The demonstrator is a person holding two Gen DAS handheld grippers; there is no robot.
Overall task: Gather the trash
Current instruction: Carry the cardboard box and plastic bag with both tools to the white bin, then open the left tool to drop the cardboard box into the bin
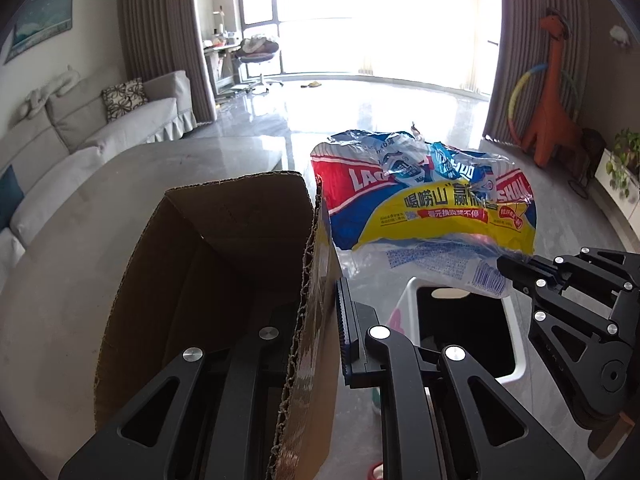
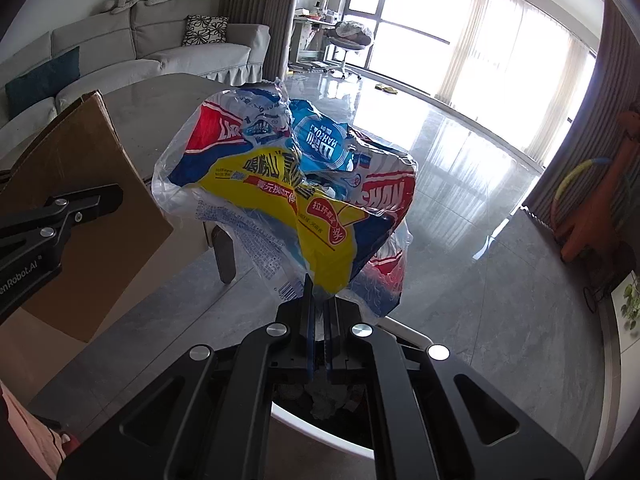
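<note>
Above the white bin (image 1: 516, 344), my left gripper (image 1: 316, 312) clamps the box (image 1: 224, 280) by its wall, stiff and light. To its right, my right gripper (image 2: 318, 320) pinches the wrapper (image 2: 288, 188) by its bottom edge; it looks flimsy and slippery, so I'd grip bunched film.

Each of the 2 fisheye views looked forward and downward along its own gripper's fingers, close to what they held. The left wrist view faced the window at upper centre; the right wrist view faced it at upper right. Both shared the crumpled wrapper (image 1: 424, 196) (image 2: 288, 196), cardboard box (image 1: 224, 280) (image 2: 84, 216) and sofa (image 1: 100, 128) (image 2: 140, 52).
</note>
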